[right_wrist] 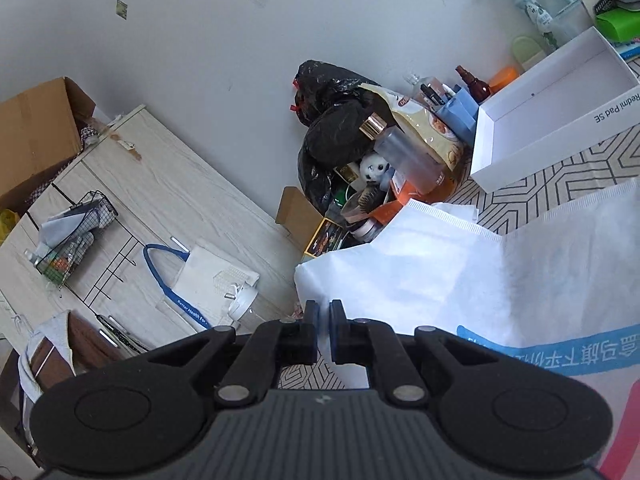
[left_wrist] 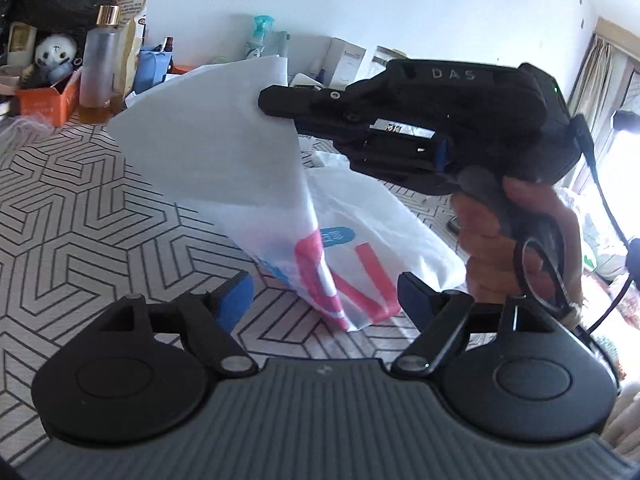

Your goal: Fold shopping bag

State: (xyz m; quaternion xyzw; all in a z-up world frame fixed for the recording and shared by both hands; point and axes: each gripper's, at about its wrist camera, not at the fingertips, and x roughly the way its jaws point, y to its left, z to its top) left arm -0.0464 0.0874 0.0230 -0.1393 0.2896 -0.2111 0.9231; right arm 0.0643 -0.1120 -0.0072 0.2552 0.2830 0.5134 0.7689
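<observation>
While the right hand-held gripper pinches the white non-woven shopping bag at frame centre, lifting one edge off the patterned table, the left hand-held gripper gapes empty below.

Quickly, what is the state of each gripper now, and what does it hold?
Left gripper: open, holding nothing.
Right gripper: shut on the edge of the white non-woven shopping bag with pink and blue print, lifting it.
</observation>
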